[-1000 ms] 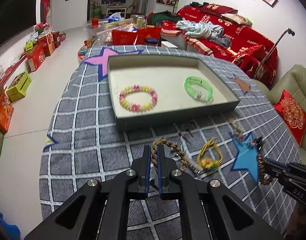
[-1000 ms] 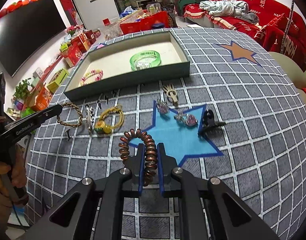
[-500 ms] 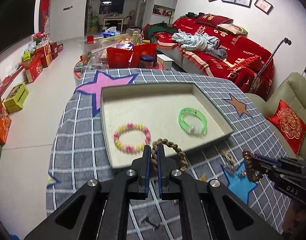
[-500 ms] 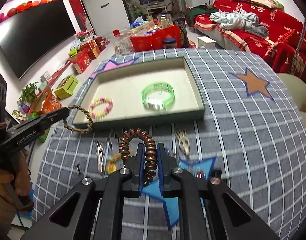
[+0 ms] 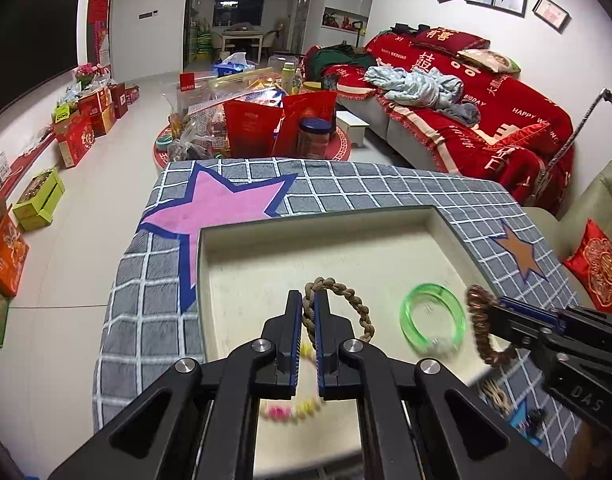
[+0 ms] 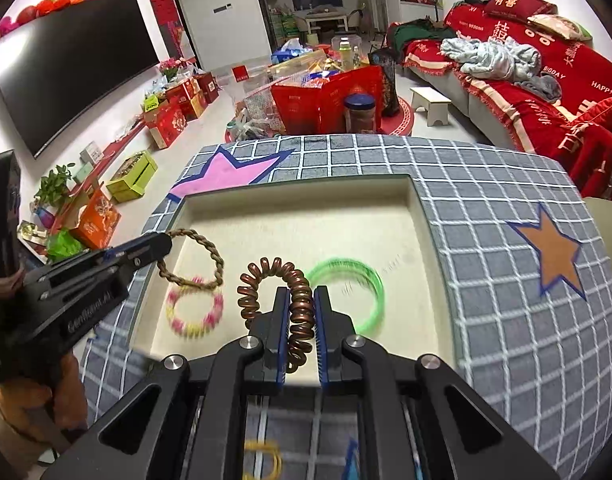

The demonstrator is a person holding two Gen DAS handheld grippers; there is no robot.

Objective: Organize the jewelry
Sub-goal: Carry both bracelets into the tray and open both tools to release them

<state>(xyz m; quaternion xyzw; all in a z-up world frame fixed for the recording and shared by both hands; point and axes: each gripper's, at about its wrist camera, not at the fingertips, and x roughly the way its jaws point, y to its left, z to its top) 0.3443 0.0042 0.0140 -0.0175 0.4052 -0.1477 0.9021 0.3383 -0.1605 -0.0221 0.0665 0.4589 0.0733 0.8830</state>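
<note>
My left gripper (image 5: 308,304) is shut on a tan braided rope bracelet (image 5: 348,300), which hangs over the left part of the shallow beige tray (image 5: 386,248). The same bracelet (image 6: 194,260) shows in the right wrist view, above a pink and yellow bead bracelet (image 6: 194,310) lying in the tray (image 6: 298,220). My right gripper (image 6: 302,300) is shut on a brown coiled spiral bracelet (image 6: 278,288), held over the tray's near edge beside a green bangle (image 6: 348,292). From the left wrist view that coil (image 5: 482,332) hangs next to the green bangle (image 5: 432,322).
The tray lies on a grey checked cloth (image 6: 506,280) with pink (image 5: 222,204) and orange (image 6: 554,256) stars. A yellow bracelet (image 6: 262,456) and small hair clips (image 5: 498,394) lie on the cloth near me. A hand (image 6: 38,400) holds the left gripper. Red sofa right, boxes on the floor left.
Both grippers have moved forward from the near cloth to over the tray, each carrying its bracelet. The tray now fills the middle of both views.
</note>
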